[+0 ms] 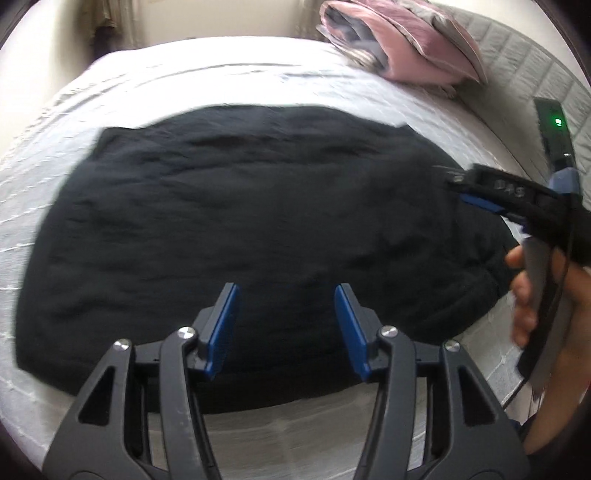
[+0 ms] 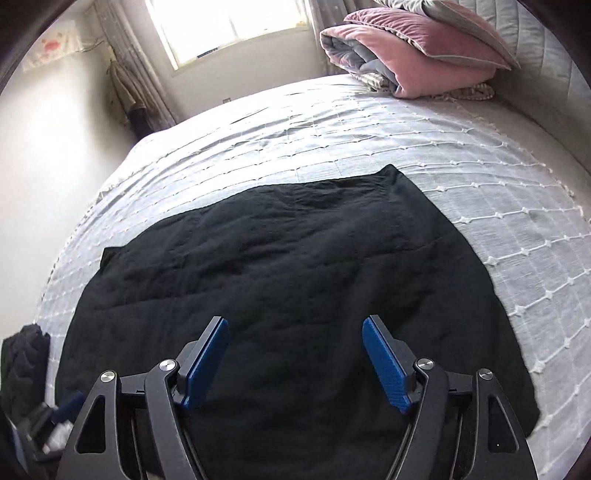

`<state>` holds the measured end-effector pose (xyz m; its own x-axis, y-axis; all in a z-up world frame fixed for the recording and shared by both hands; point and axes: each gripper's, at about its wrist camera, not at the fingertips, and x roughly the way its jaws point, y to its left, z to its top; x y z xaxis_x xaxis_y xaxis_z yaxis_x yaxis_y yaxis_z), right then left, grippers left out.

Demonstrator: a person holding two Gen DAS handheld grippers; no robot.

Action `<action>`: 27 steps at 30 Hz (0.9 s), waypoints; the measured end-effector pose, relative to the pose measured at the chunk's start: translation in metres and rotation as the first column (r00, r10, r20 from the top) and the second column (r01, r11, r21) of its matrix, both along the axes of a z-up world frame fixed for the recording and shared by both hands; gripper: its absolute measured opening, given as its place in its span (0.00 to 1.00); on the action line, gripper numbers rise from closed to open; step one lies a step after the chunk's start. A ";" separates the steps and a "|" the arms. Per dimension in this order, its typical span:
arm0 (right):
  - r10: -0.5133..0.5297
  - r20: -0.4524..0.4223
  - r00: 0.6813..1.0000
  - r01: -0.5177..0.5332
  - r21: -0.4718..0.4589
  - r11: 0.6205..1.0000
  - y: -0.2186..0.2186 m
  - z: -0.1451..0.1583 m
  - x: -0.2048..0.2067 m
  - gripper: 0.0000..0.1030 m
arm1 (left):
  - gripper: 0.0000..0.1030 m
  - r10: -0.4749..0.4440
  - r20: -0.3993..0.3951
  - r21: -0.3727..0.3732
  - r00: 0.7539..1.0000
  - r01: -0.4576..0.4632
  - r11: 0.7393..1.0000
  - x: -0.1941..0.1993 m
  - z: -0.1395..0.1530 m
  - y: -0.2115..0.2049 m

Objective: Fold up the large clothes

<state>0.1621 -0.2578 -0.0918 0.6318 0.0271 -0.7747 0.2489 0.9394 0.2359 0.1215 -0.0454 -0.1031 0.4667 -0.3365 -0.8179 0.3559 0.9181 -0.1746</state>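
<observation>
A large black garment (image 1: 240,221) lies spread flat on the white bedspread (image 1: 184,74); it also shows in the right wrist view (image 2: 277,277). My left gripper (image 1: 286,291) is open and empty, above the garment's near edge. My right gripper (image 2: 295,325) is open and empty, over the garment's near half. In the left wrist view the right gripper (image 1: 458,188) comes in from the right, held by a hand (image 1: 528,295), over the garment's right side.
A pink and grey folded quilt with pillows (image 2: 417,48) lies at the head of the bed. A padded headboard (image 1: 524,62) runs along the right. A window (image 2: 229,26) and curtains are beyond the bed. A dark bundle (image 2: 22,369) sits at the left edge.
</observation>
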 end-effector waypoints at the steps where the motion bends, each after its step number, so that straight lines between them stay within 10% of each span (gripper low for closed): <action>1: 0.001 -0.003 1.000 -0.001 0.013 1.000 -0.001 -0.010 -0.001 0.75 | 0.54 -0.007 -0.014 0.017 1.000 0.007 1.000 0.003 -0.008 -0.007; 5: -0.019 -0.107 0.994 0.030 0.103 0.994 -0.010 -0.041 0.006 0.75 | 0.55 0.042 -0.062 0.008 0.997 -0.041 0.999 0.016 -0.034 -0.009; 27: -0.037 -0.086 0.996 0.056 0.218 0.974 -0.027 -0.039 -0.003 0.75 | 0.55 0.104 -0.108 0.045 0.989 -0.100 0.994 0.090 -0.015 -0.015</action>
<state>0.1591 -0.2843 -0.1312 0.5717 0.1750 -0.8016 0.3179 0.8535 0.4130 0.2118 -0.0600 -0.1177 0.4035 -0.2578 -0.8779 0.2404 0.9556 -0.1702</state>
